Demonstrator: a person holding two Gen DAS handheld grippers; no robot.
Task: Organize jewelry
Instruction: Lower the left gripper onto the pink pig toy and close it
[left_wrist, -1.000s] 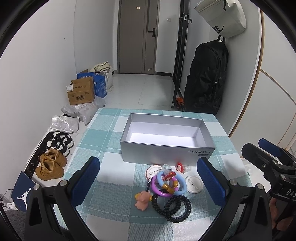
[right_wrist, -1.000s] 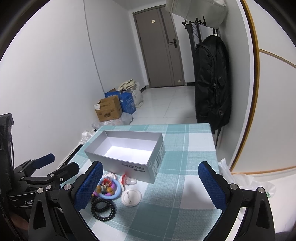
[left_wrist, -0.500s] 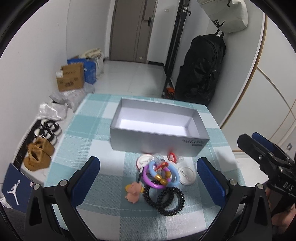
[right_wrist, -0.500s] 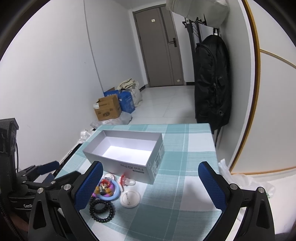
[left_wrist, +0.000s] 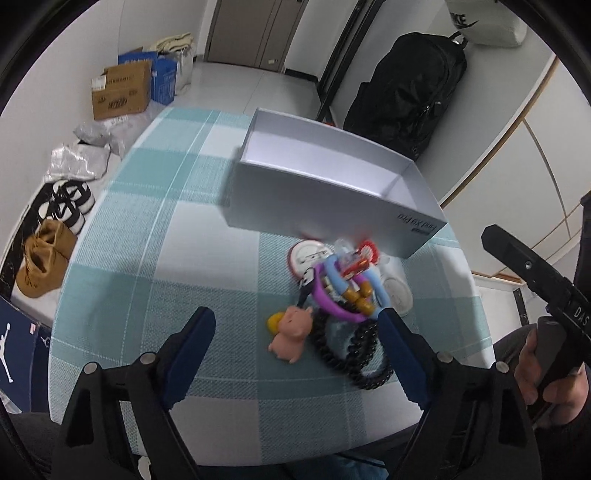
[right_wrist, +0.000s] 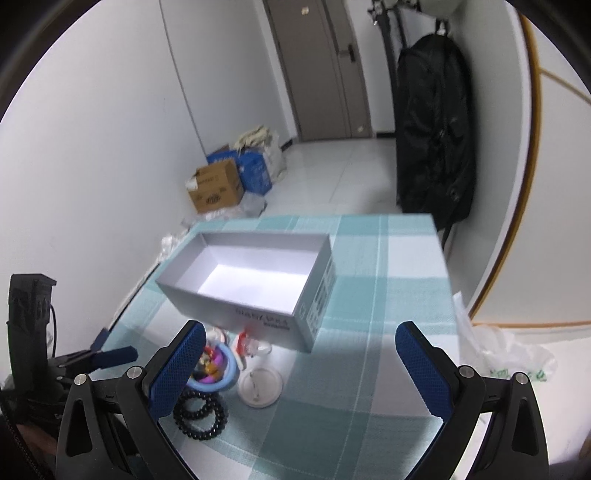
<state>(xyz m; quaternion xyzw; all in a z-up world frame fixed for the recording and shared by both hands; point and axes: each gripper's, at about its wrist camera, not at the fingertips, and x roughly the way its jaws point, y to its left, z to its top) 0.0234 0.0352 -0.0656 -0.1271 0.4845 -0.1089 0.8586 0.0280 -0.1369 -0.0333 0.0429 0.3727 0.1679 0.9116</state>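
Box (left_wrist: 332, 192) on table (left_wrist: 147, 258); jewelry pile (left_wrist: 340, 291) before box, touching.

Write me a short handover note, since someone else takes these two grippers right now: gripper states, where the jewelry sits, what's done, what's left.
Left gripper: jaws closing, nothing pressed yet; the pink pig charm and black bead bracelets lie between them.
Right gripper: open, empty, above the table's near part.
Jewelry: all in one pile on the checked tablecloth, just in front of the grey box: purple and blue rings, two white round discs.
Done: nothing; the box is empty.
Left: move every piece into the box.
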